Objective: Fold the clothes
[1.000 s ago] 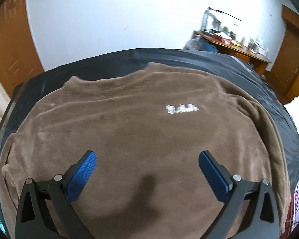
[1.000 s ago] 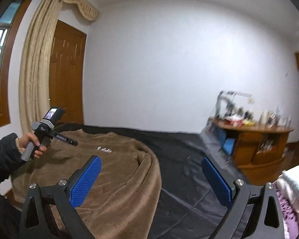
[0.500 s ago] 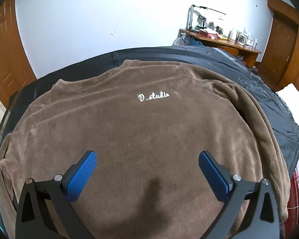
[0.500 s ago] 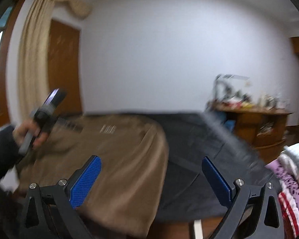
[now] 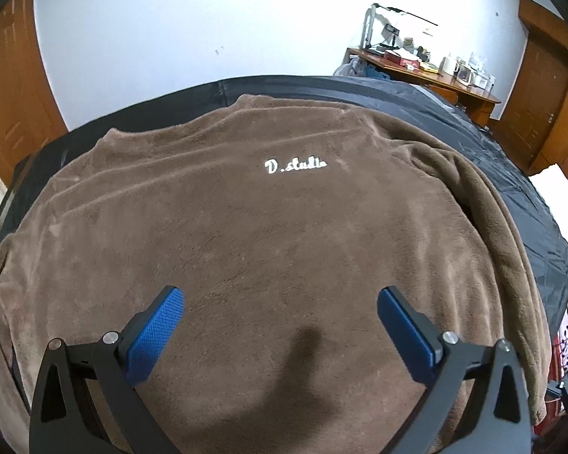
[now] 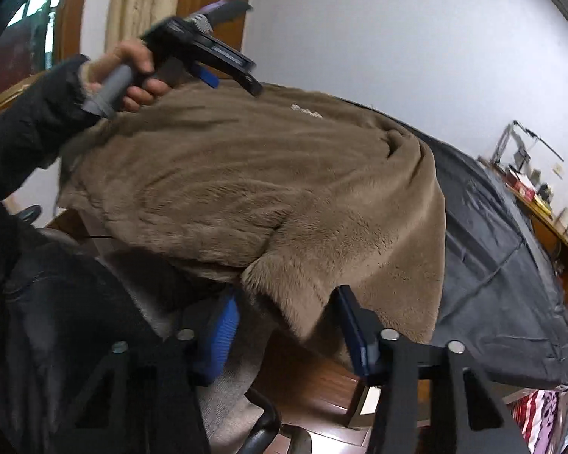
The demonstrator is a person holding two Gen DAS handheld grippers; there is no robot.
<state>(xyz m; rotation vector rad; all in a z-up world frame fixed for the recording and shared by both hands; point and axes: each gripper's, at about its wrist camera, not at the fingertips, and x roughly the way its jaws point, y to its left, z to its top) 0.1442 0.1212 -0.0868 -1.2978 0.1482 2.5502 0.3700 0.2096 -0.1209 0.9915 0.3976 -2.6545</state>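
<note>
Fleece of the brown sweatshirt (image 6: 269, 196) lies spread over the dark-covered bed (image 6: 511, 265), its plush hem corner hanging off the near edge between the closing jaws of the right gripper (image 6: 287, 325), while the left gripper (image 5: 280, 314) hovers agape above the chest.

sweater (image 5: 284, 234): brown plush fleece, matt, white print | cover (image 5: 511, 159): dark cloth, faint sheen, creased | pads (image 5: 151, 335): blue, knurled, probably rubber | gripper arms (image 6: 428, 378): black matt plastic, bright metal pins | desk (image 5: 435, 79): glossy wood | sleeve (image 6: 30, 121): black cloth
</note>
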